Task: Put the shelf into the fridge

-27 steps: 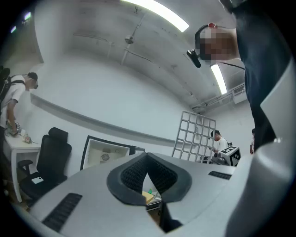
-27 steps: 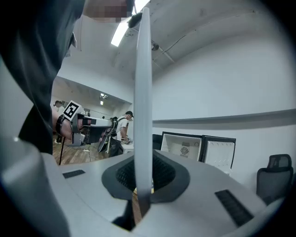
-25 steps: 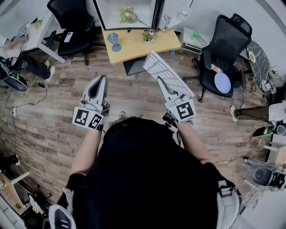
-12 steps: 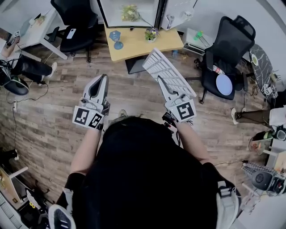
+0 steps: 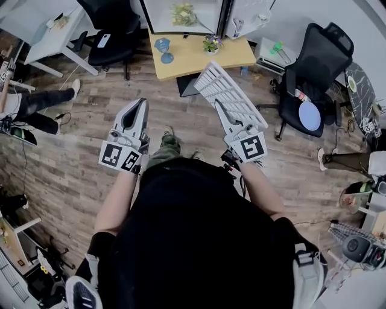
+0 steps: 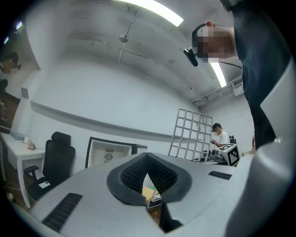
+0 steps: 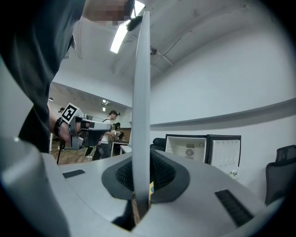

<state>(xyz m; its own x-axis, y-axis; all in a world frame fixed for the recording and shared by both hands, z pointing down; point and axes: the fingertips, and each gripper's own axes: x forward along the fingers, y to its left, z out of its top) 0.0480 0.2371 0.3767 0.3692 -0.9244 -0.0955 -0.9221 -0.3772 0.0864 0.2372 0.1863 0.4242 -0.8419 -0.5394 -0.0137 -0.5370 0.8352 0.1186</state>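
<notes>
Ahead, an open fridge (image 5: 158,18) stands at the wall, its door (image 5: 247,17) swung to the right. A wooden table (image 5: 187,60) carrying a potted plant (image 5: 211,44) sits in front of it, directly in the path. Black office chairs stand at left (image 5: 111,27) and right (image 5: 313,63). The left gripper (image 5: 137,105) has its jaws together with nothing between them. The right gripper (image 5: 219,107) is clamped on the near edge of the white grid shelf (image 5: 228,90), which juts forward from its jaws toward the table, over the wood floor (image 5: 72,151).
</notes>
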